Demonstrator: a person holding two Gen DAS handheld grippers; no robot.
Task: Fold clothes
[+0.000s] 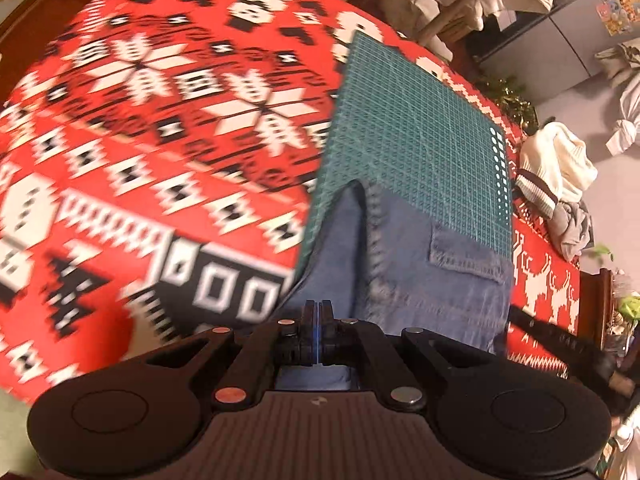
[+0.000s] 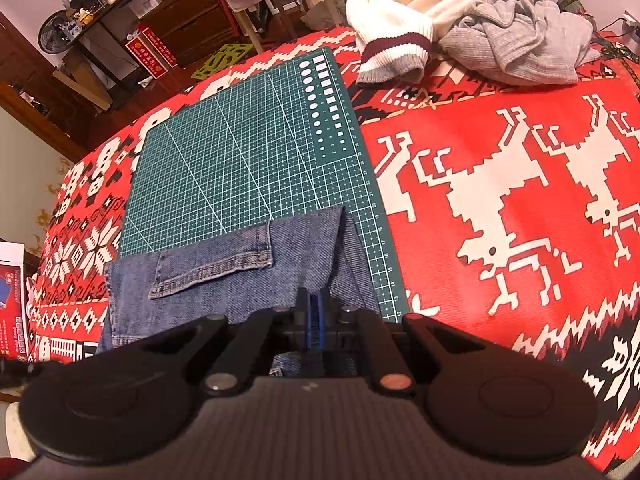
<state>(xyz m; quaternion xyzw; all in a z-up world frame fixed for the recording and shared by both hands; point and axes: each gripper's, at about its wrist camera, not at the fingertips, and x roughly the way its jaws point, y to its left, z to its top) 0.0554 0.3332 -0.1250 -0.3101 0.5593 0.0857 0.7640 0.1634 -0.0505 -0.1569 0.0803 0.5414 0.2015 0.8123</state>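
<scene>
cluttered shelves and draped chairs ring a tabletop (image 1: 120,160) covered in a red, white and black knit-pattern cloth (image 1: 240,216), with a green cutting mat (image 1: 420,140) laid on it as a flat folding surface.

left wrist view: the left gripper (image 1: 319,308) has its fingers (image 1: 308,320) pressed together on denim, pinching an edge of the jeans (image 1: 420,280). the jeans run from the fingers toward 12 o'clock, onto the near end of the mat, a back pocket (image 1: 464,252) at about 1 o'clock. a cream sweater (image 1: 560,160) and grey garment (image 1: 576,228) wait at 3 o'clock, off the mat.

right wrist view: the right gripper (image 2: 315,304) is likewise clamped on the jeans (image 2: 224,280), at the edge nearest the camera. the pocket (image 2: 216,260) sits at 10 o'clock. holding two points of one edge likely keeps the cloth taut and square for a fold across the mat (image 2: 240,152). the sweater (image 2: 400,8) and grey garment (image 2: 528,40) pile up at 1 o'clock, well apart.
</scene>
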